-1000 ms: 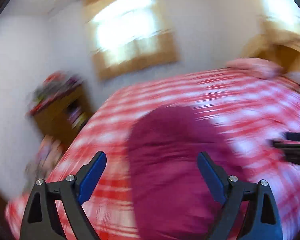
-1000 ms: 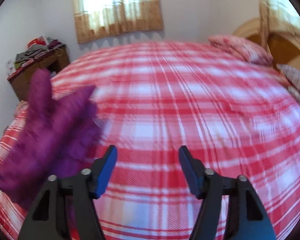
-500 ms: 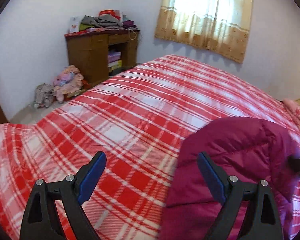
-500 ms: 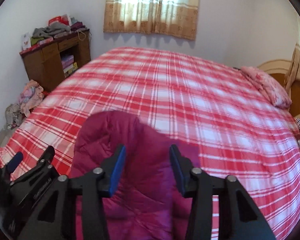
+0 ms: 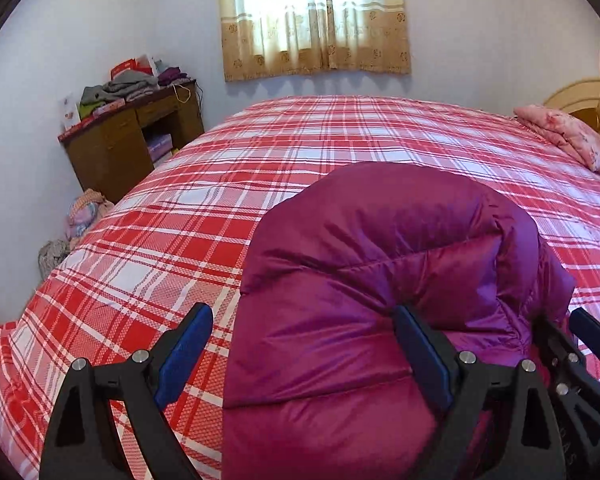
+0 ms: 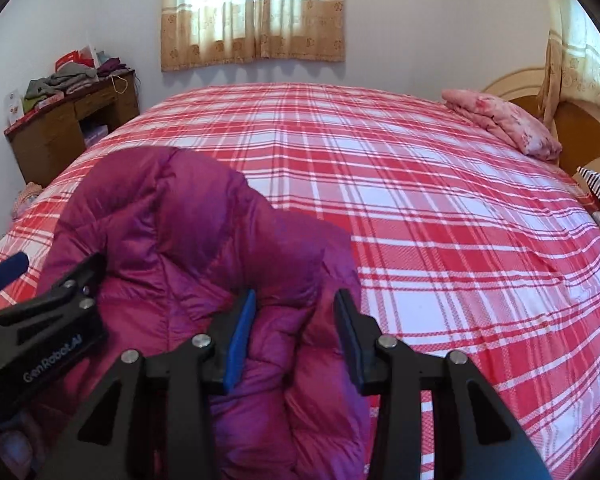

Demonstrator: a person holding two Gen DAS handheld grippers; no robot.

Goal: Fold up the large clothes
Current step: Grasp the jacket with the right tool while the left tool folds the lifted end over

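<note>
A magenta puffer jacket (image 5: 380,280) lies bunched on the near edge of a bed with a red and white plaid cover (image 5: 340,140). My left gripper (image 5: 300,352) is open over the jacket's left edge, right finger resting on the fabric, left finger over the cover. In the right wrist view the jacket (image 6: 172,232) fills the lower left. My right gripper (image 6: 294,336) is open with a fold of jacket between its blue pads, which do not press it. The left gripper (image 6: 32,300) shows at the left edge there.
A wooden desk (image 5: 132,148) piled with clothes stands left of the bed by the wall. Clothes lie on the floor (image 5: 84,216) beside it. A pink pillow (image 6: 504,124) and a wooden headboard (image 6: 580,120) are at the right. A curtained window (image 5: 312,16) is behind.
Both grippers have swung and settled over the jacket, which has dropped from the air onto the bed. The right gripper's jaws have narrowed around a fold.
</note>
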